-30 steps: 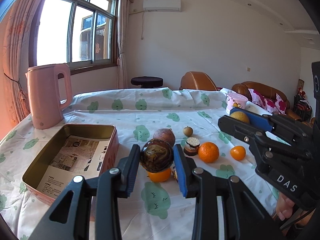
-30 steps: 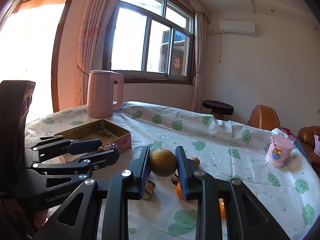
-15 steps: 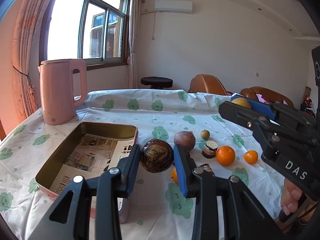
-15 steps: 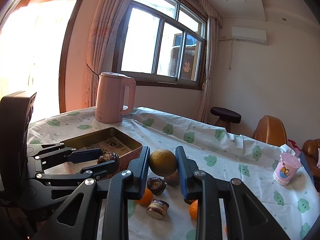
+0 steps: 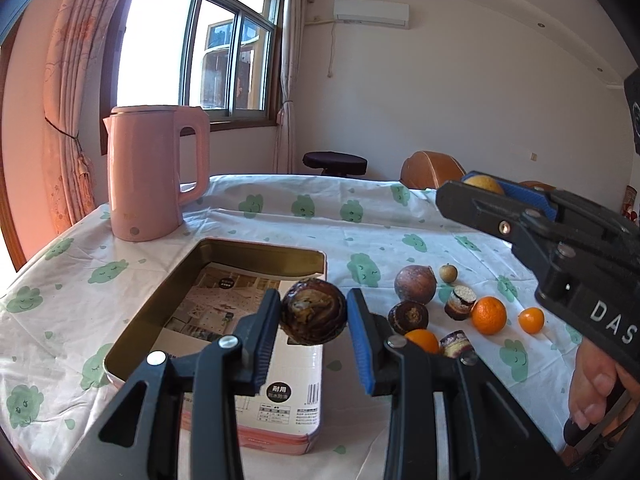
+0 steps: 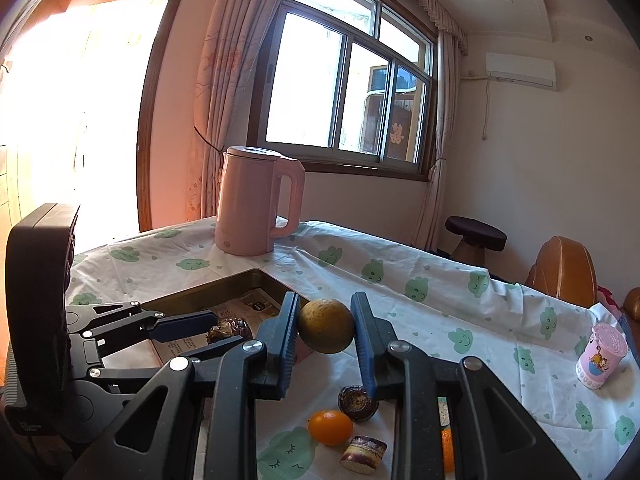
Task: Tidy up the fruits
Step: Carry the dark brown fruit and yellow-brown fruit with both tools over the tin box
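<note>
Tin [image 5: 256, 246] is the reference for my next move: long axis runs away from me toward the pink kettle [image 5: 154, 172], open, only a printed sheet on its floor. Left tool [image 5: 313, 310] pinches the dark wrinkled fruit [image 5: 313, 310] between blue pads, hanging over the tin's near right rim, slightly inside; drop point lies forward and left. Right tool [image 6: 325, 326] is clamped on the yellow-green fruit [image 6: 325, 326], sitting right of the tin and behind the left tool in reach, so I judge left releases first. Loose oranges [image 5: 488, 315] and other brown fruit [image 5: 415, 284] lie on the desk [image 5: 280, 216] right of the tin.
</note>
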The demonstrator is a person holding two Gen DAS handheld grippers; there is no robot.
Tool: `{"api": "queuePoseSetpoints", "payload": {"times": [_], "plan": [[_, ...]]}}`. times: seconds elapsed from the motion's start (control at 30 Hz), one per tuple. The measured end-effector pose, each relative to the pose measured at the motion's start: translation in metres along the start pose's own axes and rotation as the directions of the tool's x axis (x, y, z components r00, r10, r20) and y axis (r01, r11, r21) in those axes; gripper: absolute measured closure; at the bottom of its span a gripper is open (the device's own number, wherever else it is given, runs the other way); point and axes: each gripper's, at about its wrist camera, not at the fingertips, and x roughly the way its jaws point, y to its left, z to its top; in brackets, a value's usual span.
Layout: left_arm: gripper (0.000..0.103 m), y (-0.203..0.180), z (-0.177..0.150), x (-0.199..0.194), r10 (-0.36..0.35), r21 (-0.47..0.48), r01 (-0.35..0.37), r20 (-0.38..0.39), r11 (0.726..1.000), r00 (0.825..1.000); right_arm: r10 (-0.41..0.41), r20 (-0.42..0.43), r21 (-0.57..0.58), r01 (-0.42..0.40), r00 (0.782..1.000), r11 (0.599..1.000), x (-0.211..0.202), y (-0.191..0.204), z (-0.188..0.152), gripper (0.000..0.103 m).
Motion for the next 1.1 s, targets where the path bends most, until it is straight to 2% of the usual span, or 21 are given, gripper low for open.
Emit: {"api": "queuePoseSetpoints", "payload": {"times": [0.37, 1.1], "plan": [[0.067, 0.029, 0.002, 0.009, 0.052, -0.019, -0.053, -0.015, 0.998, 0.999, 0.051, -0.019, -0.005, -0.051, 0.999, 0.999, 0.029, 0.018, 0.012, 0.075], [0.067, 0.061, 0.004, 0.033, 0.104, -0.008, -0.105, -0.087, 0.994, 0.991, 0.112, -0.118, 0.02, -0.111, 0.987, 0.994, 0.086, 0.041, -0.001, 0.075]]}}
